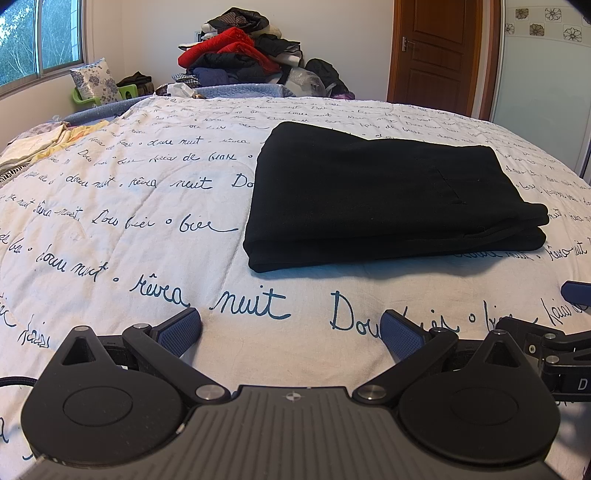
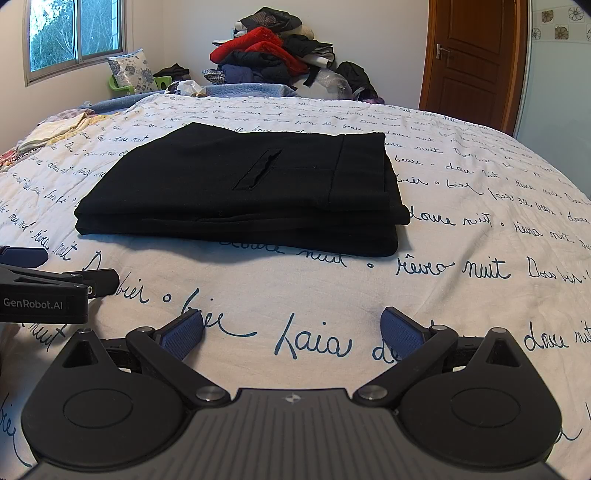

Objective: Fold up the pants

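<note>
Black pants folded ahead of both spread, empty grippers; soft, floppy, grab stacked edge.

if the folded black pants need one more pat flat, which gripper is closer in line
Right, probably. The folded black fabric pants lie nearly ahead of the open right gripper; from the open left gripper they sit off right.

Window, wooden door, bed

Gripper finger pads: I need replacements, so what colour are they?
Blue, with a fine textured surface, on black fingers. The pads show best in the right wrist view.
</note>
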### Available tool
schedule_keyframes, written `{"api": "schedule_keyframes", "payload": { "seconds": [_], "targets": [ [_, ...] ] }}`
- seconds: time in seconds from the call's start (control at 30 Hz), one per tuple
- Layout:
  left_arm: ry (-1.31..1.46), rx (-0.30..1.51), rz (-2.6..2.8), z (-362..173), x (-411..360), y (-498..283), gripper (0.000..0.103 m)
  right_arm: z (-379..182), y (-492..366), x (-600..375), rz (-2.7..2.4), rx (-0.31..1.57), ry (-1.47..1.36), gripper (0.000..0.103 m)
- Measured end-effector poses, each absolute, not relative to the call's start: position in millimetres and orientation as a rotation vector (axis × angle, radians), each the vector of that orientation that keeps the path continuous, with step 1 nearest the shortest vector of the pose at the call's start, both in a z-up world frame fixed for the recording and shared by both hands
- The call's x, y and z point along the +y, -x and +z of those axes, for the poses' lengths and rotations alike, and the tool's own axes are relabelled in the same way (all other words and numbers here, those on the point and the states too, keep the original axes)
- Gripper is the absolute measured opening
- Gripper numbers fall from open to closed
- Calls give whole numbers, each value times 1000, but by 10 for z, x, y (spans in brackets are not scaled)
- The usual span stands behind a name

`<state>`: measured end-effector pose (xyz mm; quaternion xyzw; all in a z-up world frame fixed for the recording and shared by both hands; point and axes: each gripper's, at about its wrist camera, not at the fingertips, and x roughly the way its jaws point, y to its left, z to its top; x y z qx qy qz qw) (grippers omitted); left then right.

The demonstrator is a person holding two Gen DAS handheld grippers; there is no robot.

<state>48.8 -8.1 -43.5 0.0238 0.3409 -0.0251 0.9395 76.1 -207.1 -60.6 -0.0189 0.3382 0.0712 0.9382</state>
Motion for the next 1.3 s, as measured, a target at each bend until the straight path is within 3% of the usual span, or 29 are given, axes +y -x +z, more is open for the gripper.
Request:
{"api": "schedule_keyframes", "payload": {
  "seconds": [1.3],
  "targets": [
    [9, 671, -28, -342, 99, -465, 103, -536, -755, -2096, 157, 686, 20, 103]
  ]
}}
